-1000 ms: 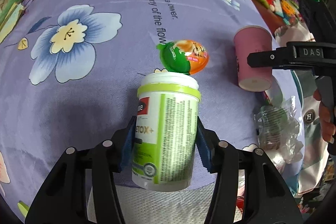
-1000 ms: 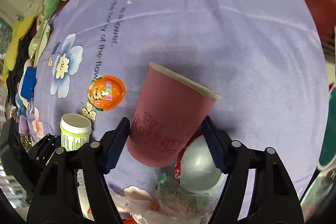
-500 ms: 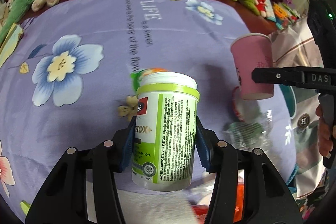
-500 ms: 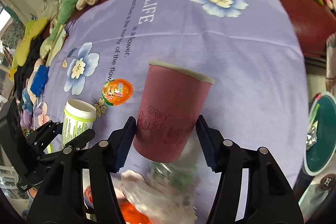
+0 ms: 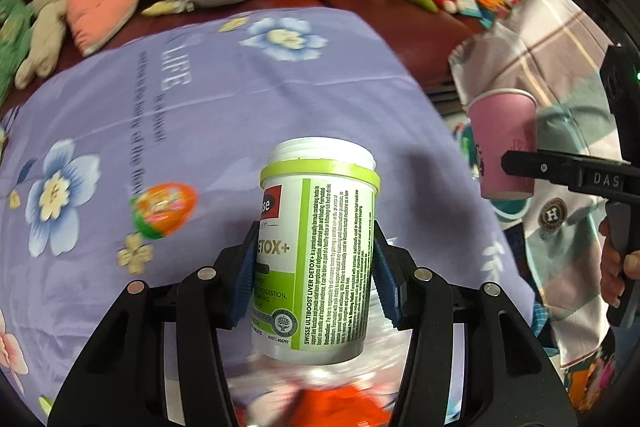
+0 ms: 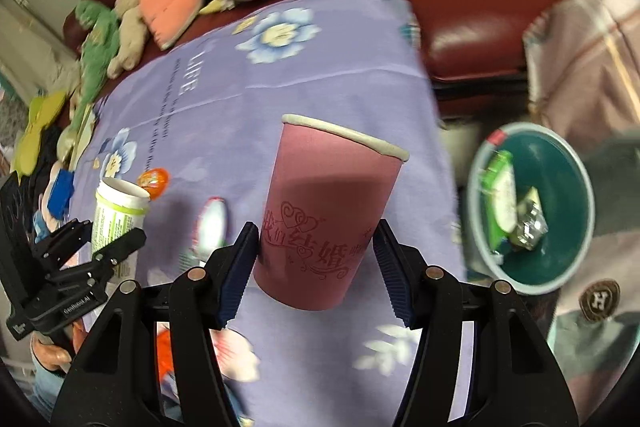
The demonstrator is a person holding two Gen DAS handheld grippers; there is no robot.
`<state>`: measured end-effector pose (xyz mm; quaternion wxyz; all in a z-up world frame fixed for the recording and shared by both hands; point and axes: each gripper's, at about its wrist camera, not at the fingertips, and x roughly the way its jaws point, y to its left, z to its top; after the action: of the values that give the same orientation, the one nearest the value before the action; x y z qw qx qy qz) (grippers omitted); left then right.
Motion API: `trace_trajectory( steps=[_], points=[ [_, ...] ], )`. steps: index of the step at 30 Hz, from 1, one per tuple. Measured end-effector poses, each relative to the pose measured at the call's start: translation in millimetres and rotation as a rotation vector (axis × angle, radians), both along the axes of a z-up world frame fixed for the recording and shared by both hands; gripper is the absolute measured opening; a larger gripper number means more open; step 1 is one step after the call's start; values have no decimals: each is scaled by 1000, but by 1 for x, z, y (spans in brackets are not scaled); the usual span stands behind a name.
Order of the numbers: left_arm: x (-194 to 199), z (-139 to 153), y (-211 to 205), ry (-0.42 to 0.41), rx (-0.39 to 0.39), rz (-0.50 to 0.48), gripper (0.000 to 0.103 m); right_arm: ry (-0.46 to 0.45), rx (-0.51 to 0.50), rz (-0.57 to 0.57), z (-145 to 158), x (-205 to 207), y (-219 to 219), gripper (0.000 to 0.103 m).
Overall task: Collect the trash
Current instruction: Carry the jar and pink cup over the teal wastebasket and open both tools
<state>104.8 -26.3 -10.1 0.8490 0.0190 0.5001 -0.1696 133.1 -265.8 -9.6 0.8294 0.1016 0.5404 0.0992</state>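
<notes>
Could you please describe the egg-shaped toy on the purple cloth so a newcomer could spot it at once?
Find the purple flowered cloth in front of the sofa. Just right of its big blue flower lies the egg-shaped toy. It is the only orange and green thing lying on the cloth.

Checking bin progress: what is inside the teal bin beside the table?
The teal bin holds a green-and-white wrapper and a crumpled silvery piece. Its near inner wall and anything beneath those items is hidden.
</notes>
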Motion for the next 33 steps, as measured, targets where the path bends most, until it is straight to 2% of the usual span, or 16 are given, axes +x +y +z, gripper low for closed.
trace_trajectory(
  steps=[8, 14, 17, 23, 33],
  points=[
    [-1, 11, -106, -8, 32, -160, 52, -27, -11, -149, -2, -35, -107, 57],
    [2, -3, -192, 6, 57, -275, 52, -16, -21, -271, -17, -59, -185, 57],
    [6, -12, -220, 19, 54, -306, 52, -10, -11, -314, -25, -65, -212, 57],
    [13, -32, -267, 53, 59, -361, 52, -16, -3, -340, -32, -65, -239, 57],
    [31, -63, -316, 109, 57, -400, 52, 6, -4, -354, -47, -53, -262, 57]
  ],
)
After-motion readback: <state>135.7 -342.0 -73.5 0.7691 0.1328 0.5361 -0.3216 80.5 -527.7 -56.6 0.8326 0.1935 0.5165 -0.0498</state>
